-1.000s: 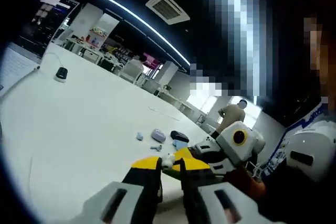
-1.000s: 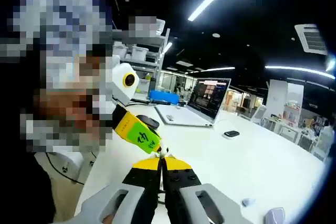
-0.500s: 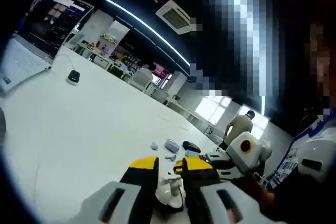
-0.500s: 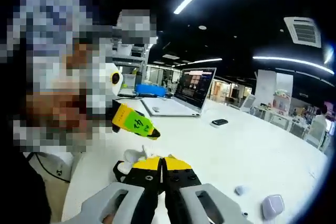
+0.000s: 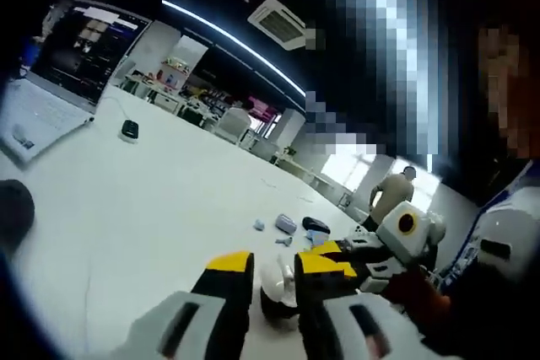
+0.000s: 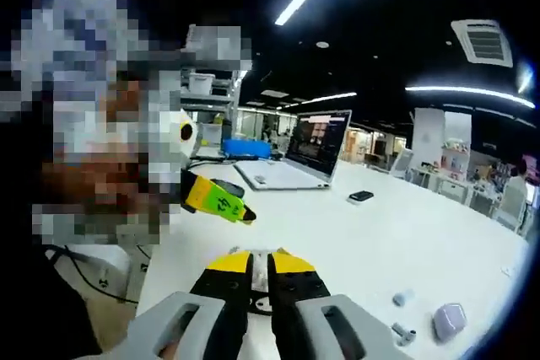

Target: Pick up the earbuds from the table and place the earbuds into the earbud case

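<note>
Right gripper (image 6: 261, 263) has backed off: a second ago its tips met the left gripper (image 5: 276, 263) nose to nose, now there's clear air between them. Both views have also swung, so most of the apparent shift is camera.

Left gripper view, left to right:
- open laptop (image 5: 46, 82) far left, small dark device (image 5: 129, 130) beyond it, both well clear of the work
- bare white table (image 5: 152, 200) mid-frame
- left jaws clamped on a white-and-dark earbud case (image 5: 278, 291), held up off the table. My read is it's carried to the other hand so the insert can be done in the air, with no reach down
- behind the tips, a cluster on the table: loose earbud (image 5: 283, 242), a second small piece (image 5: 259, 225), lavender pod (image 5: 285, 223), dark item (image 5: 314, 225)

Right gripper view:
- left gripper comes in from the left, green-yellow tip angled toward the right jaws
- right jaws almost together, only a thin slit. Can't tell if anything is pinched in there
- same table cluster sits far right

Judgement: at least one earbud is still on the table, so the job isn't finished. The next pick needs the right gripper to go down to that cluster while the left keeps the case steady.
</note>
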`<state>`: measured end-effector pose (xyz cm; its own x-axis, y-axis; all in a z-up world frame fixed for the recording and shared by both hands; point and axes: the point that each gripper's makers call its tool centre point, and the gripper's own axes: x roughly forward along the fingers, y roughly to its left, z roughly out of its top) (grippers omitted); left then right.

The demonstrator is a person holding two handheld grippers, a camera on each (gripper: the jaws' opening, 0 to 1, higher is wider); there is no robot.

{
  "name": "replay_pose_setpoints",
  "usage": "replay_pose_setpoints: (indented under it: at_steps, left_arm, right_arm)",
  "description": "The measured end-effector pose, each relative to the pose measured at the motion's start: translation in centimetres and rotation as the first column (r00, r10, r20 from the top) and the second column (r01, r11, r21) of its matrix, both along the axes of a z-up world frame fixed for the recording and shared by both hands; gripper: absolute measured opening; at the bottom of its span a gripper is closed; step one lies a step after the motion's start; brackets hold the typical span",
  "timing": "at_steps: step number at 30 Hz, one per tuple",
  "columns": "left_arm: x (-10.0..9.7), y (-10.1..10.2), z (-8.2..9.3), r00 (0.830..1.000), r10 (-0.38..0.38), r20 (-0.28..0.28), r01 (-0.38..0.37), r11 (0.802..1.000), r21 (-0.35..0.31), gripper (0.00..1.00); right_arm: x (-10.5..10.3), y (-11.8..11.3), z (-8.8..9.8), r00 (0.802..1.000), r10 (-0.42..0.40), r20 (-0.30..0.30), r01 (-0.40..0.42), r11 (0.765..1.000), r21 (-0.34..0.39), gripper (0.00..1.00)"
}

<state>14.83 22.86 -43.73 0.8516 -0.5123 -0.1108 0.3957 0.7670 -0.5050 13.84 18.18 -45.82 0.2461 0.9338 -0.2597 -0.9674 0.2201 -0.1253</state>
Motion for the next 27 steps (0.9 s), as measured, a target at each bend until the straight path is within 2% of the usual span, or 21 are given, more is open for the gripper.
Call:
replay_pose_setpoints:
  at_steps: [1,3,4,11,14,17,20,25,27]
  left_arm:
    - [-0.1,0.0,-0.1,1.000,0.001,0.000,-0.001,1.000,0.004,0.21]
    - [-0.2,0.0,-0.3,1.000,0.001,-0.006,-0.001,1.000,0.001,0.21]
    - [-0.2,0.0,-0.5,1.000,0.000,-0.013,0.000,1.000,0.001,0.21]
    - [-0.9,-0.7,-2.8,0.998,-0.001,-0.069,0.001,1.000,-0.001,0.24]
    - [-0.9,-0.9,-3.8,0.994,-0.009,-0.110,0.005,0.999,-0.037,0.28]
    - [-0.8,-1.9,-4.7,0.990,-0.055,-0.131,0.049,0.998,-0.050,0.28]
    - [-0.9,-3.3,-5.0,0.986,-0.106,-0.125,0.105,0.994,-0.019,0.28]
    - [-0.8,-3.4,-4.7,0.989,-0.115,-0.095,0.117,0.993,0.014,0.27]
    - [-0.7,-3.3,-4.8,0.989,-0.116,-0.093,0.122,0.990,0.063,0.28]
  right_arm:
    - [0.2,0.0,-0.5,0.999,-0.028,-0.029,0.028,1.000,-0.010,0.07]
    - [0.0,0.4,-0.4,0.998,-0.026,-0.064,0.027,0.999,0.021,0.06]
    - [0.2,0.4,-0.4,0.997,-0.034,-0.064,0.036,0.999,0.017,0.06]
    - [0.4,1.0,-0.5,0.998,-0.048,0.027,0.049,0.997,-0.061,0.11]
    - [0.4,1.2,-0.6,0.998,-0.052,0.020,0.053,0.995,-0.085,0.13]
    - [0.5,1.3,-0.7,0.998,-0.056,0.012,0.056,0.995,-0.079,0.13]
    - [0.6,1.4,-0.7,0.998,-0.059,0.023,0.061,0.992,-0.110,0.12]
    - [0.7,1.1,-0.6,0.998,-0.053,0.046,0.059,0.988,-0.143,0.12]
    - [0.5,1.4,-0.3,0.999,-0.041,0.022,0.044,0.989,-0.138,0.13]
